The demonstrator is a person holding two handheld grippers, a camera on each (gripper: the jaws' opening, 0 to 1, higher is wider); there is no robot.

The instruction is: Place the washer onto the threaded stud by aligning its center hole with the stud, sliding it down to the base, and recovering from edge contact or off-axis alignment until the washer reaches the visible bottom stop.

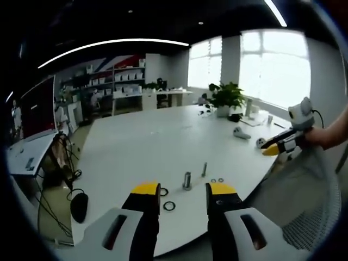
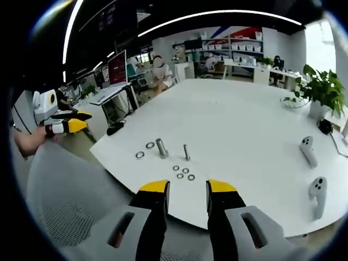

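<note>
Hovering off the white tabletop [image 2: 234,125] edge, both jaws parted, empty: left tool [image 1: 184,188], right tool [image 2: 188,186]. Lying ahead near the threaded stud [image 2: 186,151] and thicker bolt [image 2: 161,147]: small washers [image 2: 184,172], apart from either tool.

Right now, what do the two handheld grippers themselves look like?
Both match: the left gripper and right gripper each have two black jaws capped with yellow tips, set on pale grey bodies with dark slots. From the opposite view, each carries a white box with a round lens. The forearms behind them are bare, with no sleeves showing.
</note>
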